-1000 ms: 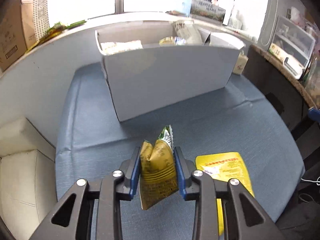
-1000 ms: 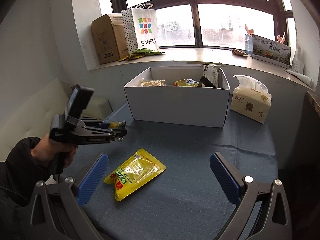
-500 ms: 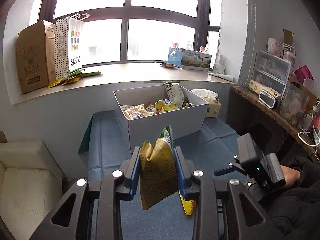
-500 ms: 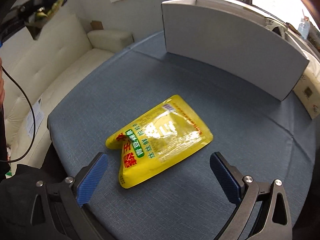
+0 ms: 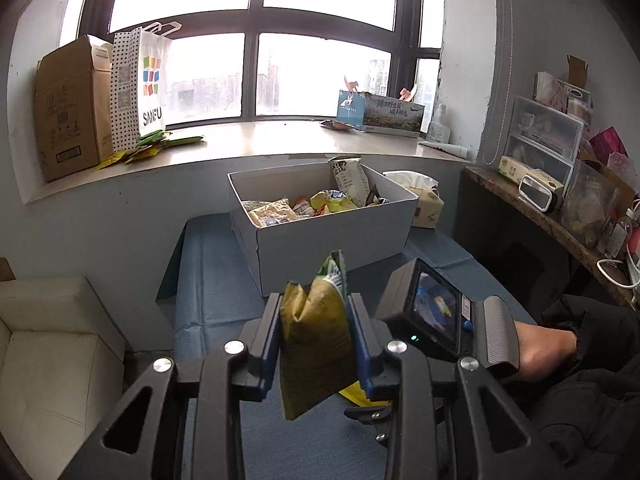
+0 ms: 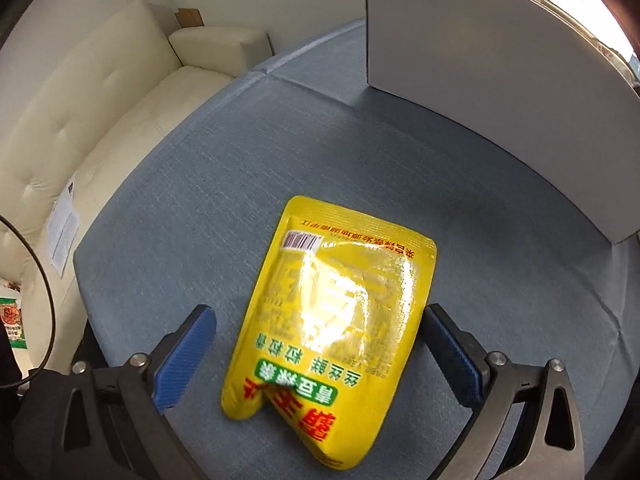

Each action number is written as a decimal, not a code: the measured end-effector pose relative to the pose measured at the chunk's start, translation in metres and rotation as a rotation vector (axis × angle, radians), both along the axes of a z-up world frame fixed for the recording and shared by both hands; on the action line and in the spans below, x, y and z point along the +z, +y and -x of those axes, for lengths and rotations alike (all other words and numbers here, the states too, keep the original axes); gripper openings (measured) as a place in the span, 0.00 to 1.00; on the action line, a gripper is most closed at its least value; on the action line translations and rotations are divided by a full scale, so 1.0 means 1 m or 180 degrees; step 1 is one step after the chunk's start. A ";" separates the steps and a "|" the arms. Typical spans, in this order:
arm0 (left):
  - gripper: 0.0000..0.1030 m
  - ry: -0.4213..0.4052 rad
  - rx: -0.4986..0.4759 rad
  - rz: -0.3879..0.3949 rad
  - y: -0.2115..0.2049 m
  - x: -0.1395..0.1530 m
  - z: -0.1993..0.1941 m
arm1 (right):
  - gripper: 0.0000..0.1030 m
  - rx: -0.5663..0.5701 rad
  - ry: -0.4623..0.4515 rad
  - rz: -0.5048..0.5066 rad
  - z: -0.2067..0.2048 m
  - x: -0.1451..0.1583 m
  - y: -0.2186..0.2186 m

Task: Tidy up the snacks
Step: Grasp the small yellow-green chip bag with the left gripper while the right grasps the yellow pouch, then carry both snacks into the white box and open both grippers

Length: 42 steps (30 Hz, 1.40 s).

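**Kid:** Since you want the snacks tidy, why is your left gripper (image 5: 316, 344) squeezing that green-and-gold snack bag (image 5: 314, 344) so hard?

**Helper:** Your blue pads (image 5: 273, 340) are pressed tight on both flat sides of it, so it hangs up in the air and can't slip. You hold it in front of the white box (image 5: 332, 236), a good way short of its near wall. I think that is so you can lift it over the wall and drop it in with the other snacks.

**Kid:** And the yellow pouch (image 6: 332, 336)?

**Helper:** It lies flat on the blue cloth (image 6: 224, 168), also in front of the white box and well apart from it. One near corner is folded up.

**Kid:** Is your right gripper (image 6: 320, 356) holding it?

**Helper:** No. Your fingers are spread wide, one on each side of the pouch, and they grip nothing. I think you set them that way so they can close across its narrow width.

**Kid:** What could go wrong?

**Helper:** The pouch looks shiny and thin, so it may slide or crumple.
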<state>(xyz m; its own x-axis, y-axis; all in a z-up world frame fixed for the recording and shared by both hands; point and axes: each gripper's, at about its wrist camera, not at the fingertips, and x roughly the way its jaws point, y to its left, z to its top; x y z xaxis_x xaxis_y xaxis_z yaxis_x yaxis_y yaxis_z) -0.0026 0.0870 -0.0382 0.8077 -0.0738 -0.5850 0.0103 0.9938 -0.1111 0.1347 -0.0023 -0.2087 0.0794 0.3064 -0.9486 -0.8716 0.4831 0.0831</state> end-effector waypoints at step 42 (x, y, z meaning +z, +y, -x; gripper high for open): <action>0.39 0.0198 0.0141 0.0456 0.028 0.020 -0.289 | 0.44 -0.1303 -0.0625 -0.1270 -0.232 0.182 -0.041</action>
<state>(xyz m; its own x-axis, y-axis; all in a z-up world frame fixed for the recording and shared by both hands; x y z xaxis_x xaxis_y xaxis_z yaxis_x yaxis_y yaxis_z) 0.2868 0.1155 -0.0186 0.7745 -0.1250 -0.6201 -0.0446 0.9670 -0.2507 0.3662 -0.0433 -0.0268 0.4280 0.5433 -0.7223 -0.6389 0.7471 0.1833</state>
